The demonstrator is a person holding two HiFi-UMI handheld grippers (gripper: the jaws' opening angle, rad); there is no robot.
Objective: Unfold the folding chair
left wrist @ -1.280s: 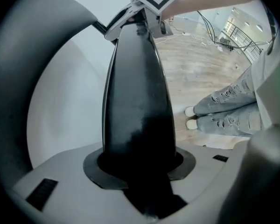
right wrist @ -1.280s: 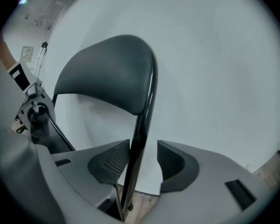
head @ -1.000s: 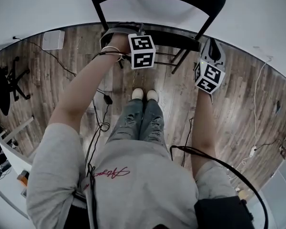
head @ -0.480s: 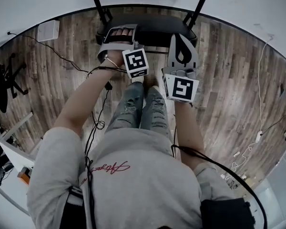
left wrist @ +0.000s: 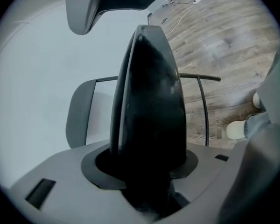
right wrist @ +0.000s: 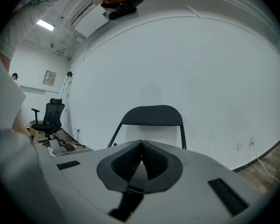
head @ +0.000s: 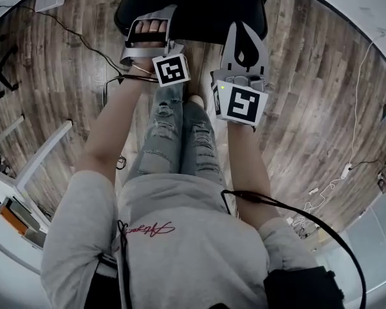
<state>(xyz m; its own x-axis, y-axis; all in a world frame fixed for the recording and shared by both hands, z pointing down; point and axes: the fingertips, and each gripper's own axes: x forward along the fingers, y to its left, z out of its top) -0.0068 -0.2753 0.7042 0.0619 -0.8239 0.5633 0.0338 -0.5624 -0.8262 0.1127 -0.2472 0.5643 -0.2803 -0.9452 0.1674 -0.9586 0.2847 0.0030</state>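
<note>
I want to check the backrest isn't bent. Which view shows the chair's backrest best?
The right gripper view: the backrest stands whole and upright against the white wall. The head view cuts it off, showing only the dark seat at the top edge. The left gripper view is filled by the seat close up, edge-on.

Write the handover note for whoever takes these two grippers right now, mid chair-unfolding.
Left gripper: closed on the chair seat at its front edge, no gap showing, though its jaws have just been opening.
Right gripper: shut, empty, tip by the same edge, aimed at the backrest.
Done: seat looks down, about level.
Left: confirm the seat is fully down, release, draw both grippers back.
</note>
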